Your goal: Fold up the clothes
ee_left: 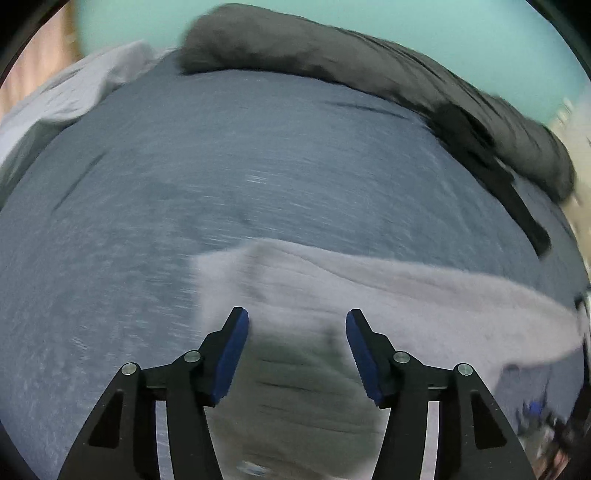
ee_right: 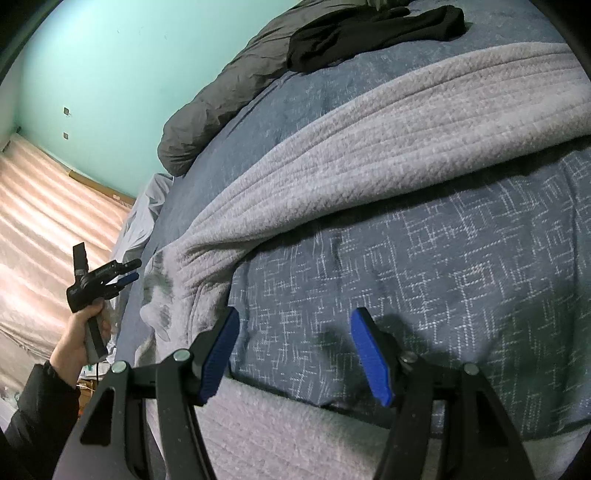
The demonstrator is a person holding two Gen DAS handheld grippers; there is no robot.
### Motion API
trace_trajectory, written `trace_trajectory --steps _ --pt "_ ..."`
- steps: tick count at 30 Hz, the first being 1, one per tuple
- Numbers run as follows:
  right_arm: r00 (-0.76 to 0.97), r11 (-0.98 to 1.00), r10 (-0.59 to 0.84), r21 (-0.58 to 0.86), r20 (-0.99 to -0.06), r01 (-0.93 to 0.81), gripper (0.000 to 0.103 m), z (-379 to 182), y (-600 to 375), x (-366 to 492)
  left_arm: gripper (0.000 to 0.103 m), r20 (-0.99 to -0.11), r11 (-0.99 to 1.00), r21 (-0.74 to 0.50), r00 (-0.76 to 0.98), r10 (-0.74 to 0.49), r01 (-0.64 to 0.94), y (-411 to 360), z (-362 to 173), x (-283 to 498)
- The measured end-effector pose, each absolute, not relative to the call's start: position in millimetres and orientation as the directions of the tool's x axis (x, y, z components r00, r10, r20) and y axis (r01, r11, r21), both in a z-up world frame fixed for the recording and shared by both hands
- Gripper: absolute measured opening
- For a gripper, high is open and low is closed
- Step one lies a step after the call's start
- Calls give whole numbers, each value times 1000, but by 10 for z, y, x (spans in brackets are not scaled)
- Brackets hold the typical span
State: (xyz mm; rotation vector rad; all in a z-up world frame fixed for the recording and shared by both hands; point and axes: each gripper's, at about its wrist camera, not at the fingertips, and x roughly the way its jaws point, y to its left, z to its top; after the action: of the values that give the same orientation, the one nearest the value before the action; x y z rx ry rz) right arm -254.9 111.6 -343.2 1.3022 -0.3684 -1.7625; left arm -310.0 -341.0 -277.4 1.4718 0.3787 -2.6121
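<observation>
Both the left gripper (ee_left: 297, 325) and right gripper (ee_right: 295, 325) hang released over the blue-quilted bed (ee_right: 443, 277), grey fleece garment (ee_right: 369, 155) spread across, mint wall (ee_right: 110, 74) behind.

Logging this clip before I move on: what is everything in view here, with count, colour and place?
Ribbed garment: one, light grey, stretched across the bed.
Bedspread: one, blue with white crosshatch, under the garment.
Quilt: one, dark grey, bunched along the bed's far edge.
Black clothing: one pile, top of the right wrist view.
Wall: teal.
Floor: pinkish, beside the bed.
Left tongs: open over the grey garment.
Right tongs: open, nothing between.
Left hand: one, dark sleeve.
</observation>
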Motion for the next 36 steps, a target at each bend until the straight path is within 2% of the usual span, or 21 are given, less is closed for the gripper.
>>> trace_trajectory --steps 3,13,17,19,24,29,32,33,34,35,36 --pt "-62 -563 -788 676 -613 475 64 -3410 1147 -2576 67 -863 -972 -184 -498 89 146 -3042 -2871 -3307" --pt "-93 -577 -777 647 -622 499 64 -3317 1298 -2840 68 -878 -988 -147 -452 156 -55 -1955 -3031 -3966" --pt "-149 -625 -732 568 -665 535 64 -3163 1348 -3112 68 -890 -990 -88 -437 129 -112 -1731 -3148 -4147" --pt "-154 -642 -699 519 -698 564 77 -3109 1265 -3298 68 -895 -987 -104 -423 145 -119 -1688 -3231 -4211" --pt "-164 -685 -593 387 -788 618 77 -3126 858 -3774 68 -902 -987 -101 -408 143 -123 -1618 -3370 -4279" --pt "-158 -705 -479 271 -863 655 77 -3434 453 -4058 68 -907 -987 -75 -403 125 -139 -1593 -3511 -4316" --pt "-187 -704 -432 200 -882 681 77 -3552 307 -4085 62 -898 -987 -62 -423 120 -148 -1583 -3528 -4320" --pt "-202 -698 -418 172 -886 695 73 -3575 255 -4081 54 -894 -987 -63 -430 122 -150 -1587 -3524 -4316" --pt "-222 -691 -406 139 -887 709 61 -3575 220 -4065 47 -893 -987 -59 -434 121 -152 -1588 -3520 -4312" --pt "-242 -691 -398 115 -885 714 53 -3566 212 -4058 34 -891 -986 -57 -438 121 -157 -1589 -3511 -4306" --pt "-263 -691 -391 93 -882 716 40 -3555 209 -4052 20 -889 -985 -56 -441 123 -163 -1588 -3503 -4299"
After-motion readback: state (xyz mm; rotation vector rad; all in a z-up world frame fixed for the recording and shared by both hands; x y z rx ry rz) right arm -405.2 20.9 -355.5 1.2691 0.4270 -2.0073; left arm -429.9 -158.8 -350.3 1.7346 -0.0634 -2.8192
